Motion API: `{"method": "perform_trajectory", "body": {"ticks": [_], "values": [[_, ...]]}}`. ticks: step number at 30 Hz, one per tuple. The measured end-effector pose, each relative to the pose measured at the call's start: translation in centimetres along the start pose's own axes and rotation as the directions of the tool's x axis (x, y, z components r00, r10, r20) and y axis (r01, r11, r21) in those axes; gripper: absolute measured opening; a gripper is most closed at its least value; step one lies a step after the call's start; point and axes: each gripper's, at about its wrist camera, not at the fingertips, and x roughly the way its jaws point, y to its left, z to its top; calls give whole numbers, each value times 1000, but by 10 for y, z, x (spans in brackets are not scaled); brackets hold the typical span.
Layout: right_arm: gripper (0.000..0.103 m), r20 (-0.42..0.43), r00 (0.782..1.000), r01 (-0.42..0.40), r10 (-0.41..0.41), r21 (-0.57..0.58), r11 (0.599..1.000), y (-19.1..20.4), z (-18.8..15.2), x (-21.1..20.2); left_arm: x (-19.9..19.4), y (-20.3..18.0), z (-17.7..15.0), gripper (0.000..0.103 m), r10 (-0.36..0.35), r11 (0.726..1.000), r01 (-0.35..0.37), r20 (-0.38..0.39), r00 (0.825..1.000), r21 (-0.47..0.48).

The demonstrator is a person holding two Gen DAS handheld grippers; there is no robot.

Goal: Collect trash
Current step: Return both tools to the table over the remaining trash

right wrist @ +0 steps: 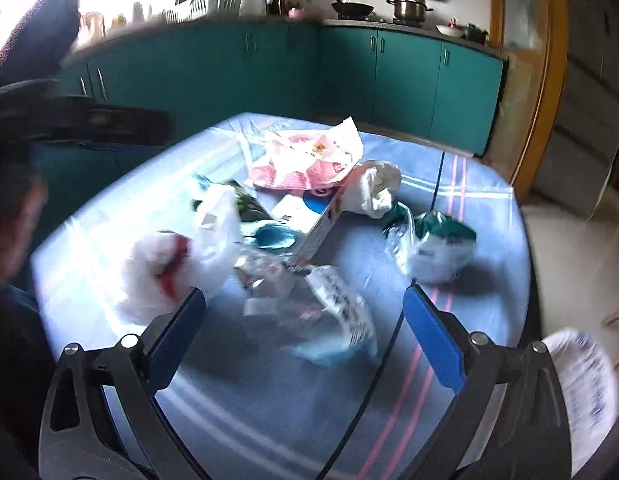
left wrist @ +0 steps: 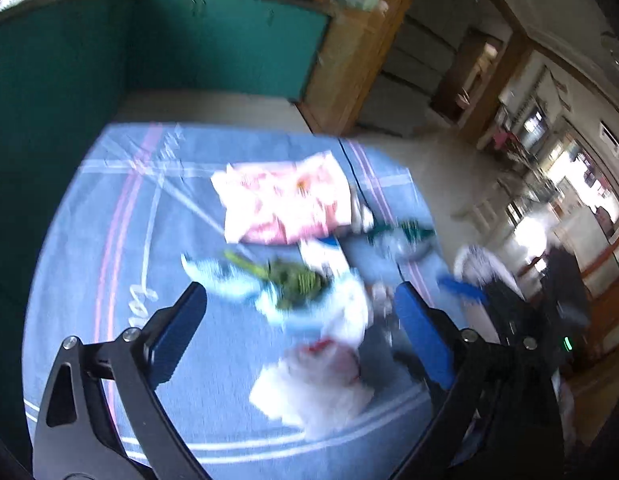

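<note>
Trash lies in a heap on the table's blue cloth (left wrist: 109, 220) with pink stripes. A pink-and-white plastic bag (left wrist: 281, 204) sits farthest back. In front of it are a green wrapper (left wrist: 297, 280) and a crumpled white bag with red print (left wrist: 317, 384). My left gripper (left wrist: 299, 292) hangs open above these two, its jaws wide and touching nothing. The right wrist view shows a white box (right wrist: 309, 216), a crumpled white wad (right wrist: 373, 188), a teal-and-white bag (right wrist: 433, 248) and a printed wrapper (right wrist: 341, 312). My right gripper (right wrist: 305, 294) is open over that wrapper.
Teal cabinets (right wrist: 409, 80) run behind the table, with a pot (right wrist: 409, 6) on the stove above. A wooden door frame (left wrist: 349, 60) stands to the right, with pale floor beyond. A white bag with blue print (right wrist: 581, 384) hangs by my right gripper. A dark sleeve (right wrist: 13, 200) fills the left edge.
</note>
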Motion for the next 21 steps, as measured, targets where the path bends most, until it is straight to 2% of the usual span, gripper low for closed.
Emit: {"method": "perform_trajectory", "body": {"ticks": [3,5,8,10,16,19,21], "values": [[91,-12,999,-51,52,68,996,-12,-4,9,15,-5,-14,95,8,999,-5,-65,998,39],[75,-32,997,-68,71,88,994,-16,-7,14,23,-12,-22,95,37,995,-27,-99,994,101],[61,-23,997,-77,80,114,990,-23,-9,15,28,-30,-31,95,78,977,-53,-117,990,206],[56,-7,996,-86,88,138,987,-29,-8,12,31,-37,-37,95,101,965,-67,-121,988,255],[56,74,984,-178,165,232,956,-50,-19,-16,38,-47,-48,95,137,946,-80,-165,977,313],[56,93,983,-175,157,243,954,-58,-22,-25,46,-46,-51,95,169,943,-102,-189,967,318],[62,87,987,-154,137,238,959,-60,-25,-26,49,-44,-51,95,180,945,-113,-200,963,308]]}}
